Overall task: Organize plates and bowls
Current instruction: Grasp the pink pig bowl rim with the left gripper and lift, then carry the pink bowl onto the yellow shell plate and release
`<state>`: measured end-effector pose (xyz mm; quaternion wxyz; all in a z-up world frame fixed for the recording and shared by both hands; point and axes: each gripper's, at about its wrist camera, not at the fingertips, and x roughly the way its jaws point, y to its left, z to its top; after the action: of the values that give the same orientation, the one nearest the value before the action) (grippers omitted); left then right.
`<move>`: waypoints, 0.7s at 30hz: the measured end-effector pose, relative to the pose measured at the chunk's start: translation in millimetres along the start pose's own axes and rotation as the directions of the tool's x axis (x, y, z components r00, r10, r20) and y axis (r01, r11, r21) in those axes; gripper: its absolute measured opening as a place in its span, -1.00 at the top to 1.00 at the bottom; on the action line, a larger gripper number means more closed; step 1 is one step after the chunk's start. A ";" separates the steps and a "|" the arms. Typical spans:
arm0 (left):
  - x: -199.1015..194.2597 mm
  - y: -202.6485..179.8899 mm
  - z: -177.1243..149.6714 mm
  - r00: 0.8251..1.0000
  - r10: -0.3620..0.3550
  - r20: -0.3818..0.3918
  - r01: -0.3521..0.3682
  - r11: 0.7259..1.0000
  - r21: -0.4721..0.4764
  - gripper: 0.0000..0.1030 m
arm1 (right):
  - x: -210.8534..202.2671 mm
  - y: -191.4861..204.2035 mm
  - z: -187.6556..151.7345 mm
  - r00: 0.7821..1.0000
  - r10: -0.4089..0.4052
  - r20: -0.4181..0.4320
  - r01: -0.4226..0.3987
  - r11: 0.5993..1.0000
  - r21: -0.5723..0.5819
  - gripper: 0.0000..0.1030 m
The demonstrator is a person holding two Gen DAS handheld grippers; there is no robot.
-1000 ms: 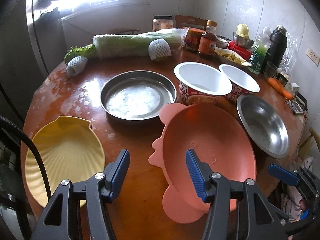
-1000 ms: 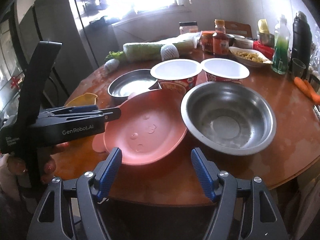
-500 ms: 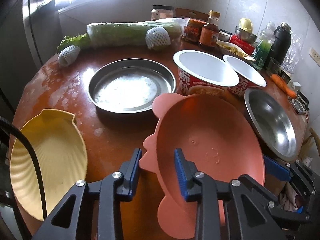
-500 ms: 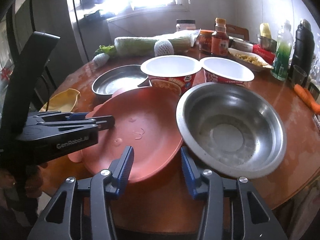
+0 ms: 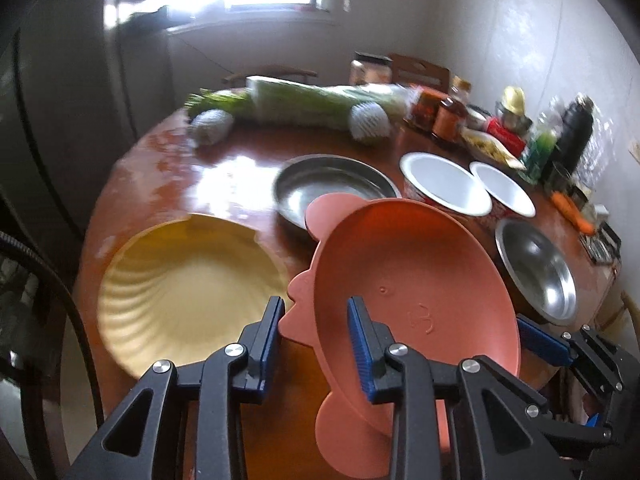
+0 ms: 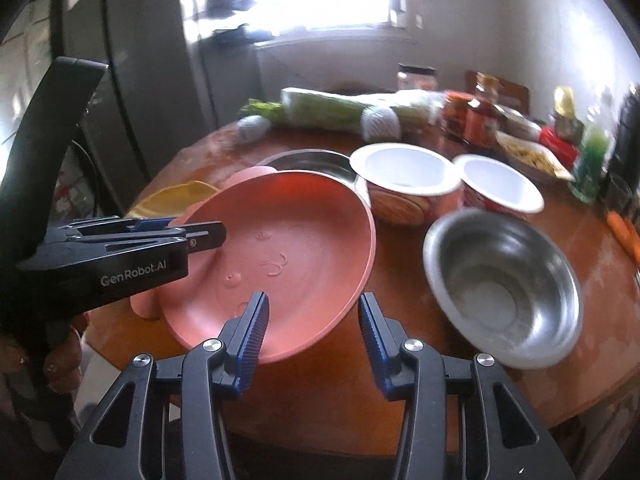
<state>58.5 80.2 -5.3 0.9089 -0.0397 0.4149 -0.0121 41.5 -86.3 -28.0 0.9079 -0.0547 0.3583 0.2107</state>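
Pinching the pink plate's [image 5: 416,280] rim, your left hand-held gripper [image 5: 316,332] holds it tilted above the table [image 5: 168,168]; your right hand-held gripper [image 6: 312,320] stays spread beside it.

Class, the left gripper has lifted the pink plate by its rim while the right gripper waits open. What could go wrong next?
1. The pink fish-shaped plastic plate, pinched only at its rim by the left gripper, hangs tilted and may slip.
2. It could knock the shallow steel dish or the yellow shell-shaped plate nearby.
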 end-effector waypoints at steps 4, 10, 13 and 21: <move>-15.3 26.9 3.1 0.998 0.052 0.030 -0.051 0.998 -0.034 0.36 | 1.1 24.5 10.7 0.999 0.048 0.010 -0.047 0.997 -0.053 0.07; -22.1 69.8 8.0 0.992 0.120 0.043 -0.116 0.989 -0.090 0.36 | 15.9 66.4 32.3 0.995 0.102 0.017 -0.099 0.988 -0.121 0.07; -20.4 90.6 10.3 0.988 0.146 0.043 -0.139 0.983 -0.123 0.36 | 24.3 80.1 40.8 0.993 0.118 0.014 -0.115 0.983 -0.141 0.06; -24.0 119.3 -6.6 0.982 0.185 0.029 -0.177 0.969 -0.172 0.36 | 55.1 104.0 63.6 0.981 0.194 -0.022 -0.195 0.962 -0.189 0.05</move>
<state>36.5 200.0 -1.3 0.9086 -0.0786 0.3961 0.1067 73.6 42.7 -12.8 0.8728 -0.1061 0.3416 0.3320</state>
